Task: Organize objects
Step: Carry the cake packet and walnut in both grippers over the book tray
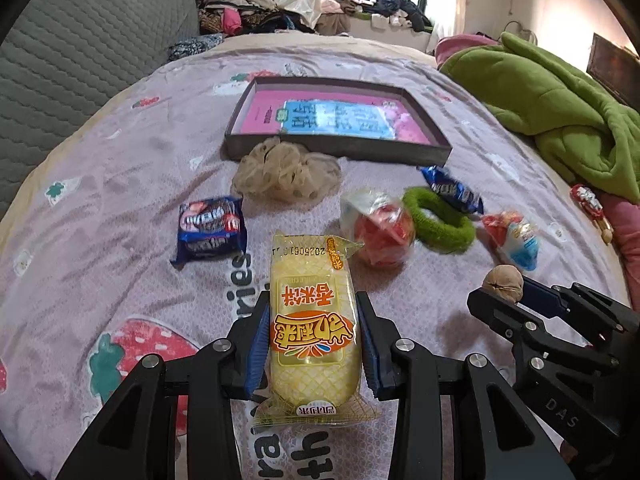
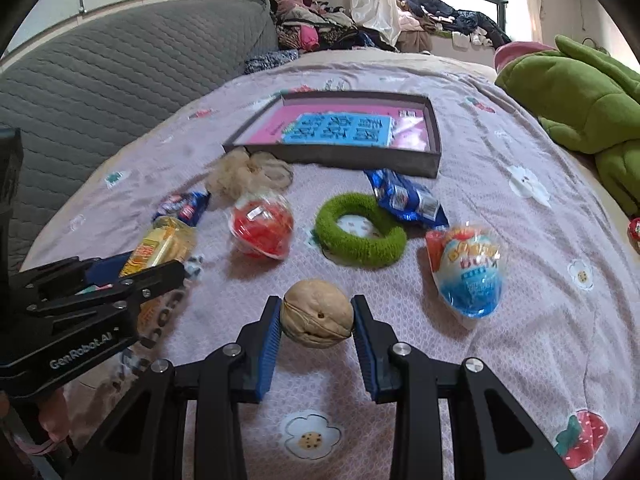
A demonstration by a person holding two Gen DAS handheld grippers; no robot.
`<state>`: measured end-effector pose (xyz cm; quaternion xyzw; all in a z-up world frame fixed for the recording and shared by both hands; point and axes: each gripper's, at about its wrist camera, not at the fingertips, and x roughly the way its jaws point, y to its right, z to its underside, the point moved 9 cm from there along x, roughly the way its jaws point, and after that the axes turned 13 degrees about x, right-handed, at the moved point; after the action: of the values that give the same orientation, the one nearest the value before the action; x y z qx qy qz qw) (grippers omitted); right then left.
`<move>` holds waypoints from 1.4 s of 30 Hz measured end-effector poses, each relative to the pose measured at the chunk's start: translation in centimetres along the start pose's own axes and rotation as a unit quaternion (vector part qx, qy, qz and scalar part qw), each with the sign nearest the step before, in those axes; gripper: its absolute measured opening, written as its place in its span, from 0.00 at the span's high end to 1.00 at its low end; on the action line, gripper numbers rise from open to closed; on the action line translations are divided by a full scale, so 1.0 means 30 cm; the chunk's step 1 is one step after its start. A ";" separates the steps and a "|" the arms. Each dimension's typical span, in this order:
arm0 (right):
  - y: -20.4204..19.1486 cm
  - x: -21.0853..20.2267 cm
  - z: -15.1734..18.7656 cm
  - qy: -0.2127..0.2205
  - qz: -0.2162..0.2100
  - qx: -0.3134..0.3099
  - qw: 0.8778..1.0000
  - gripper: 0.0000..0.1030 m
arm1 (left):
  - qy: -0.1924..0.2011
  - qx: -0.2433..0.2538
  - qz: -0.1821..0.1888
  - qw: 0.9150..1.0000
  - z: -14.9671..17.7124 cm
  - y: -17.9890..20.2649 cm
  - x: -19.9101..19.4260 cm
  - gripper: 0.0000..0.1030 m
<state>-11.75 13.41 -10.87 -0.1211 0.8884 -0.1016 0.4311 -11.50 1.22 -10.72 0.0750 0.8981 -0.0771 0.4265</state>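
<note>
Both pairs of jaws are pinching something: the left gripper point(image 1: 316, 344) clamps its blue pads on the sides of a yellow snack packet point(image 1: 314, 336), which stands lengthwise between them, and the right gripper point(image 2: 316, 340) grips a walnut point(image 2: 316, 314) by its two ends. Each gripper shows at the edge of the other's view, the two side by side above the bed point(image 2: 500, 320), which is covered in a pale pink sheet printed with strawberries and flowers.

Just beyond the walnut lie a red snack in clear wrap point(image 2: 262, 226), a fuzzy green ring point(image 2: 360, 230) and, to the right, a blue and white egg-shaped packet point(image 2: 468, 276). A blue wrapper point(image 2: 408, 198) touches the far edge of the ring. To the left, another blue biscuit packet point(image 1: 210, 228) lies flat on the sheet. Farther back, a beige mesh scrunchie point(image 1: 286, 172) sits against the near wall of a shallow dark box point(image 1: 340, 150) with a pink and blue sheet on its floor; nothing else lies in it.

A green blanket point(image 1: 560, 100) is heaped at the right, a grey quilted cushion point(image 1: 80, 60) stands at the left, and clothes point(image 1: 248, 8) are piled near the window
</note>
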 end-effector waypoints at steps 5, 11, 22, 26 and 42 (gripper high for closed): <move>-0.032 -0.055 -0.075 0.019 -0.014 0.003 1.000 0.66 | 0.013 0.001 0.004 1.000 -0.068 -0.010 -0.033 0.61; -0.061 -0.095 -0.169 0.033 -0.025 0.005 0.999 0.66 | 0.033 0.005 0.003 0.999 -0.176 -0.025 -0.067 0.61; -0.117 -0.121 -0.301 0.060 -0.018 -0.011 0.998 0.66 | 0.053 0.009 -0.013 0.998 -0.314 -0.093 -0.098 0.61; -0.126 -0.123 -0.332 0.062 -0.012 -0.013 0.998 0.66 | 0.059 0.013 -0.017 0.998 -0.346 -0.111 -0.105 0.61; -0.153 -0.176 -0.577 0.096 0.002 -0.037 0.995 0.66 | 0.077 0.034 -0.031 0.996 -0.578 -0.172 -0.144 0.61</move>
<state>-21.68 11.96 4.87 -0.1247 0.9291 -0.0790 0.3392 -22.92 -0.61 3.86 0.0675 0.9271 -0.1149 0.3503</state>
